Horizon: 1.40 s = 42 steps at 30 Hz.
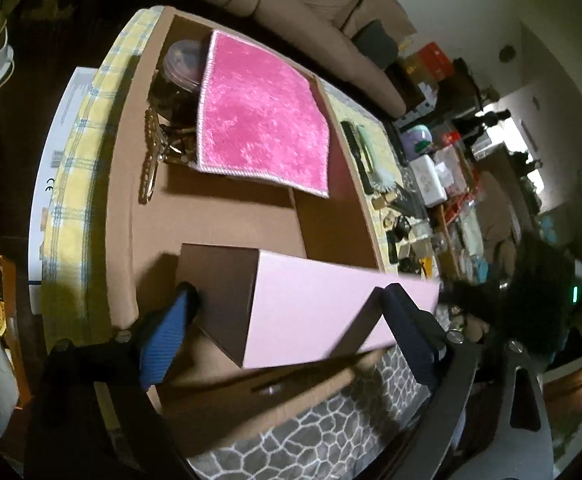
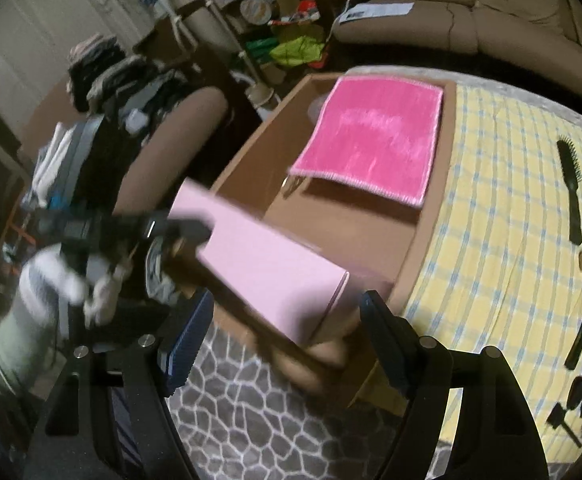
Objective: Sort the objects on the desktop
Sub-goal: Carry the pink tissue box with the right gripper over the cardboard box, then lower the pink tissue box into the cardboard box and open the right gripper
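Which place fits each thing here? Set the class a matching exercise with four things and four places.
Things:
1. bright pink fluffy cloth
2. pale pink rectangular box
3. black hairbrush
4. clear plastic jar with dark contents

Places:
A. on the yellow checked tablecloth
B. between the left gripper fingers
C. spread over the open brown cardboard box
D. inside the cardboard box, beside the cloth

Pairs: 1-C, 2-B, 3-A, 4-D

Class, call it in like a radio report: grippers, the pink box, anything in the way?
Left hand-held gripper shut on pink box, over cardboard box. Right hand-held gripper open, empty. Pink cloth covers far compartment.
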Tool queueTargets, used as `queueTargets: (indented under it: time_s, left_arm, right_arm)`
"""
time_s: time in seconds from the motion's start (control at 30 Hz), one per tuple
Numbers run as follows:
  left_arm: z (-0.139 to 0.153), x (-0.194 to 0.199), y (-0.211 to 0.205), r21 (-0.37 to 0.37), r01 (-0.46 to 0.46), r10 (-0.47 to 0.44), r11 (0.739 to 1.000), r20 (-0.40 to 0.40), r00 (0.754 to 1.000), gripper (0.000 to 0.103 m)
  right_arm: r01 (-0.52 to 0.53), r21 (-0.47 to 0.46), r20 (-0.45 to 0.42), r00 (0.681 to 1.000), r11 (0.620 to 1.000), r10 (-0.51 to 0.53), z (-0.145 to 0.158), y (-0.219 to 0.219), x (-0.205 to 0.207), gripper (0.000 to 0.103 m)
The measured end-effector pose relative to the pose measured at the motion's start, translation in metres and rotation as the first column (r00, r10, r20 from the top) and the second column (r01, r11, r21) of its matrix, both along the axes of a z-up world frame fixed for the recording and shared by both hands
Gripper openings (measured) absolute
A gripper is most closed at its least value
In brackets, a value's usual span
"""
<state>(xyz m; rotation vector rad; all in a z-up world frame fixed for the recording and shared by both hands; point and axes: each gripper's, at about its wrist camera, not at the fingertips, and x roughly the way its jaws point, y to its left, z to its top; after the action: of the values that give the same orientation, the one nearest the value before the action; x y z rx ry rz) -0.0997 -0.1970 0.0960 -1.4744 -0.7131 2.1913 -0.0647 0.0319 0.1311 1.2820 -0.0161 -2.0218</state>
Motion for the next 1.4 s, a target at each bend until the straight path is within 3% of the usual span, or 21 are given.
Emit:
queueTargets:
  time_s: [0.27,0.47,0.6,0.7,0.83,0.93,1.0,1.03,1.13,1.23,1.3,1.4]
  left_arm:
    - [-0.005,-0.031,0.008,-0.066,-0.006,0.008,0.998,0.018,1.0,0.091]
    - [-0.005,-0.037,0.015,-0.144,0.005,-0.001,0.99,0.027,1.0,0.091]
    - [0.014,-0.021,0.007,-0.121,-0.028,0.025,0.992,-0.026,0.999,0.091]
    - [0.029,-0.002,0.002,-0.118,-0.049,0.041,0.992,-0.067,0.997,0.091]
    - [0.028,0.023,-0.001,-0.012,-0.083,0.082,0.996,-0.041,0.996,0.091]
    - [0.008,0.025,0.009,0.055,-0.084,0.082,0.995,0.041,0.996,0.091]
    - [-0.005,0.021,0.018,0.041,-0.106,0.102,0.994,0.081,0.991,0.091]
    - [-0.003,0.02,0.021,0.02,-0.112,0.11,0.994,0.069,0.992,0.091]
    - [-0.007,0.007,0.028,0.077,-0.116,0.109,0.99,0.1,0.989,0.091]
    - [-0.014,-0.006,0.036,0.086,-0.124,0.113,0.988,0.13,0.985,0.091]
    - [-0.019,-0.014,0.04,0.148,-0.132,0.111,0.98,0.141,0.984,0.09]
    - [-0.023,-0.023,0.045,0.205,-0.151,0.121,0.967,0.149,0.981,0.091]
  right_arm:
    - [-0.094,0.132,-0.059,0.993,0.987,0.103,-0.011,-0.031,0.032,0.079]
    - [-0.125,0.119,-0.021,0.991,0.985,0.129,-0.025,-0.036,0.034,0.078]
    - [-0.13,0.065,-0.018,0.991,0.989,0.131,-0.018,-0.032,0.036,0.078]
    - [-0.101,0.05,-0.081,0.991,0.994,0.104,0.001,-0.023,0.035,0.078]
    - [-0.039,0.006,-0.151,0.988,0.999,0.039,0.02,-0.01,0.017,0.078]
    - [-0.036,0.019,-0.134,0.99,0.999,0.038,0.008,-0.016,0.006,0.078]
    - [-0.05,0.07,-0.119,0.991,0.996,0.059,-0.009,-0.025,0.005,0.075]
    - [-0.054,0.091,-0.116,0.991,0.994,0.064,-0.016,-0.029,0.004,0.07]
    - [-0.044,0.104,-0.099,0.994,0.994,0.055,-0.03,-0.035,0.005,0.054]
    - [-0.031,0.091,-0.111,0.993,0.995,0.041,-0.032,-0.033,0.004,0.048]
    - [-0.032,0.1,-0.133,0.99,0.994,0.045,-0.03,-0.035,0.006,0.044]
    - [-0.03,0.198,-0.21,0.975,0.98,0.072,-0.023,-0.045,0.013,0.043]
